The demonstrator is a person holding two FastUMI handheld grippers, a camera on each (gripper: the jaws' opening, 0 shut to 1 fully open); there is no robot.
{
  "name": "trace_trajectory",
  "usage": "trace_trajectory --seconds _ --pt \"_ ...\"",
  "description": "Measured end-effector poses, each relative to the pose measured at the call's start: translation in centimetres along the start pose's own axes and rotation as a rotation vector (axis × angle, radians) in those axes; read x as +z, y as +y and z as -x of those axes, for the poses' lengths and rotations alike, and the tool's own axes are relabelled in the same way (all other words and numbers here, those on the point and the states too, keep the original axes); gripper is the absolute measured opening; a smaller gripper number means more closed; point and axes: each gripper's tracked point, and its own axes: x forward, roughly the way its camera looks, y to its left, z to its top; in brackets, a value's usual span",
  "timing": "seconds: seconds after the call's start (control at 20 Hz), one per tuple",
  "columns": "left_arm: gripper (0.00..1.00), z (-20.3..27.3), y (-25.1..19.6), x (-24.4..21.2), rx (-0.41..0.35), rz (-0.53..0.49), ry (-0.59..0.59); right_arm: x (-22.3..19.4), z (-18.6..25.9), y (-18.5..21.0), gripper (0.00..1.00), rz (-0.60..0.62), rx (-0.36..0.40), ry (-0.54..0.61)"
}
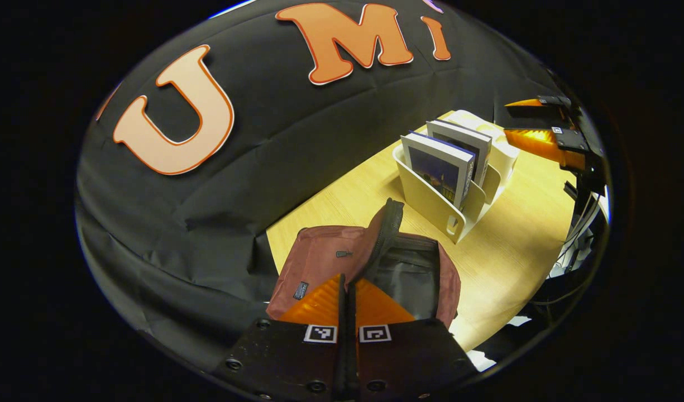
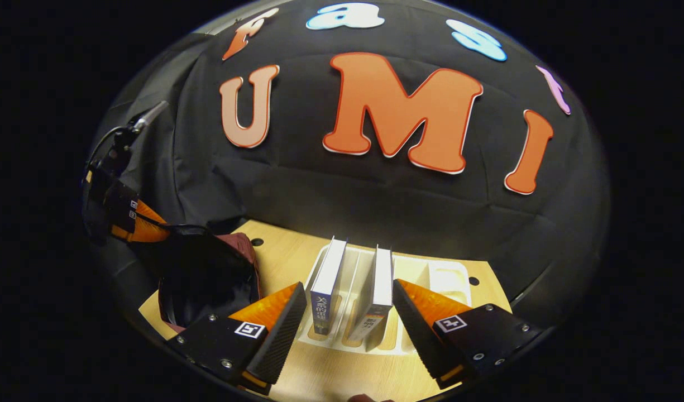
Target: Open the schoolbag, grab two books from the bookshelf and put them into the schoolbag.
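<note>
A pale wooden table (image 1: 509, 251) stands against the black cloth wall (image 2: 330, 184).

Black claw (image 1: 347, 290) mounts, screws, square tag markers.

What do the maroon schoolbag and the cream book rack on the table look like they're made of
The maroon schoolbag looks like soft woven fabric, matte, with a shiny dark lining: it sags and creases, and a zip runs along its open flap. The cream book rack looks like moulded plastic, smooth with a slight sheen: thin rigid dividers, rounded edges. The pale table shows printed-looking wood grain, probably laminate.
</note>
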Motion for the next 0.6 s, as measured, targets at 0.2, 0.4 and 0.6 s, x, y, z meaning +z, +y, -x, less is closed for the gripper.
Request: trace_trajectory --seconds 0.2,0.4,0.6 --pt "0.01 -0.7 -0.2 0.2 -0.022 0.003 -0.014 0.2 -3.7 1.5 0.95 -0.015 0.027 0.118" --pt "0.0 -1.0 0.0 0.1 -0.045 0.016 -0.031 0.3 -7.0 2.7 0.95 0.007 0.025 0.21" --pt "0.01 -1.2 0.5 -0.2 -0.063 0.02 -0.034 -0.7 -9.9 3.7 0.95 -0.007 0.061 0.34"
